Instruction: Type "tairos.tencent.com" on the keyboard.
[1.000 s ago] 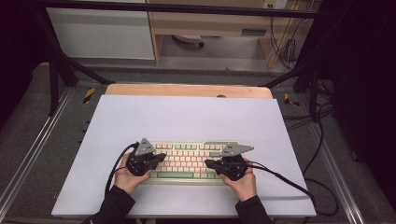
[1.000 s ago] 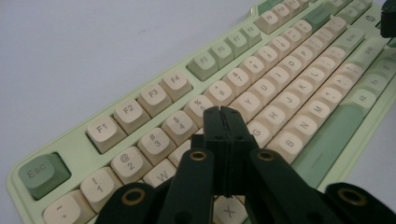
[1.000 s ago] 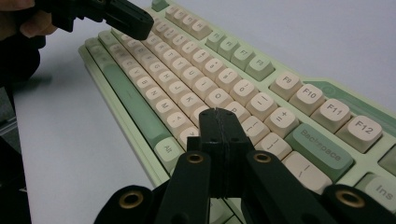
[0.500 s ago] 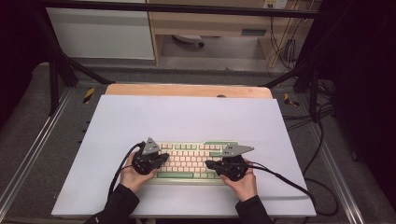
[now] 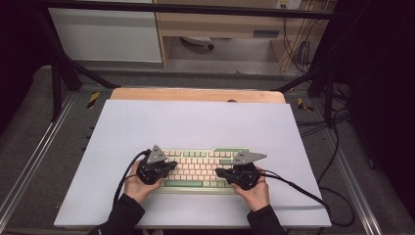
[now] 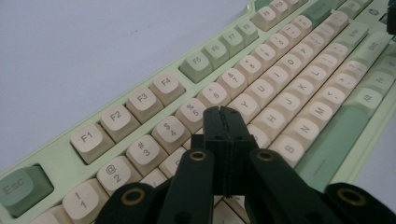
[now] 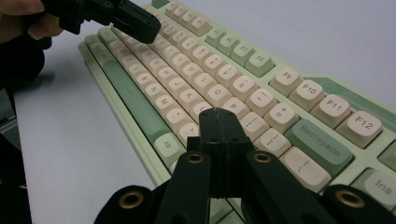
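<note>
Nothing has moved; both closed grippers [image 5: 171,166] [image 5: 220,172] hover over the keyboard [image 5: 195,169].

The keyboard [image 5: 199,169] looks like smooth matt plastic — cream and pale green keycaps with a soft sheen. It lies on a matt, paper-like pale surface [image 5: 195,125] — bare wood along its far edge. Both grippers' jaws are matt black plastic.

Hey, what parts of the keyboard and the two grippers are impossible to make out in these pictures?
- Keyboard legends: too small in the high view.
- Keys under the left gripper: hidden by its shut jaws in the left gripper view.
- Keys under the right gripper: hidden likewise in the right gripper view.
- Whether either tip touches a key: cannot tell.
</note>
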Tool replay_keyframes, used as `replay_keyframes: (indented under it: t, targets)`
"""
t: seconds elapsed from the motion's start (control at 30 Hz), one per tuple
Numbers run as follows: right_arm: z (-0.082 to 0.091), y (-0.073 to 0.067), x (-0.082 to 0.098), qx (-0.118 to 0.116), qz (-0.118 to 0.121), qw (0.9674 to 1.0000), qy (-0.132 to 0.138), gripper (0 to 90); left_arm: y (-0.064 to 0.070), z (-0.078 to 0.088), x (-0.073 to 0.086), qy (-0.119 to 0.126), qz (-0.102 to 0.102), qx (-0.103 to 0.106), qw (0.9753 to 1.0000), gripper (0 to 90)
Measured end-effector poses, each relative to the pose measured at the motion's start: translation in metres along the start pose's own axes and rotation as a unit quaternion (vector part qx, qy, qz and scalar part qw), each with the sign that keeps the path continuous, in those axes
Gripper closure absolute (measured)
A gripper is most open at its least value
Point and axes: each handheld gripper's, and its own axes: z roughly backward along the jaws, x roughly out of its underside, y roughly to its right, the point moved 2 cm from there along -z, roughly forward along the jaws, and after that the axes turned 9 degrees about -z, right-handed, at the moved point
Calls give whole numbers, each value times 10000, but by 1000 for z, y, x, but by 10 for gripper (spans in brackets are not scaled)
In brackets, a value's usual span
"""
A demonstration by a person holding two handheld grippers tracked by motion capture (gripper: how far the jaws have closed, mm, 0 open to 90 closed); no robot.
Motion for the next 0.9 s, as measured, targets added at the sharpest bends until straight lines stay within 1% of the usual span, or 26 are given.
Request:
replay_keyframes:
  t: [0.17,0.5,0.63,0.9]
  targets:
    - [1,0,-1,1,-10,10000,13,900,-1,9,3,68,18,27,10000,900]
    - [0,0,-3,3,-67,10000,56,900,-6,24,14,64,43,-33,10000,899]
    - [0,1,-4,-16,-121,9999,77,900,-8,30,19,75,90,-49,9999,899]
    - [-7,-1,-11,9,-133,9999,87,900,-11,38,27,111,171,-64,9998,899]
